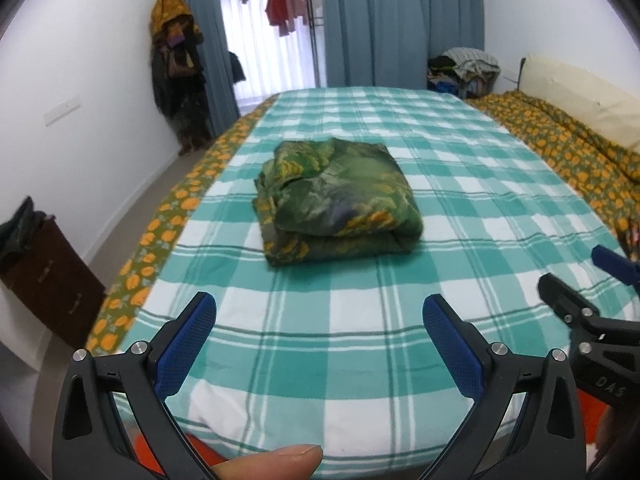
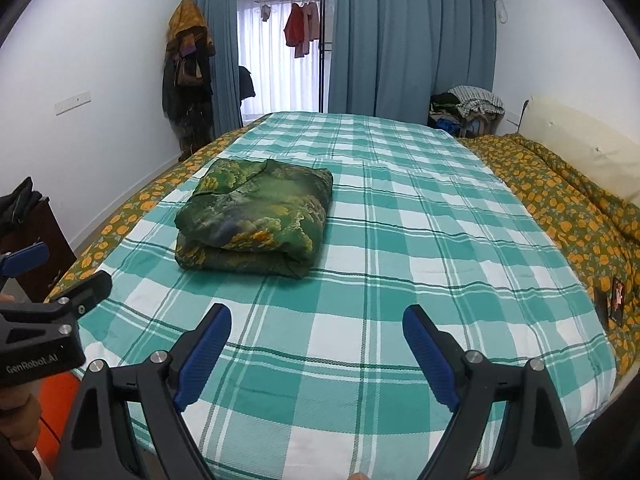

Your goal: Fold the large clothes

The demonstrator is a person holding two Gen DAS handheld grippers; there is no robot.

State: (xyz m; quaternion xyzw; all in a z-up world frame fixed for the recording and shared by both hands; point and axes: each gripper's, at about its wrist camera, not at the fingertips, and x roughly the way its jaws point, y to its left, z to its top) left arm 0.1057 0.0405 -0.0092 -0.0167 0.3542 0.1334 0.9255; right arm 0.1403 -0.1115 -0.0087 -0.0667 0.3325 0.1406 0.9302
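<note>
Your left tongs hover spread wide above the near end of the bed, their blue pads apart and pinching nothing. Your right tongs are likewise spread and empty, held just beside the left pair over the teal-and-white checked sheet. The folded green floral garment lies in a compact bundle on the sheet, well apart from both tongs and nearer the bed's left edge in the right wrist view. An orange-flowered cover runs along the bed's right side and shows as a strip on the left. Blue curtains frame a bright doorway where red clothes hang. What seems to be a heap of coats hangs in the far left corner, too blurred to tell apart.
</note>
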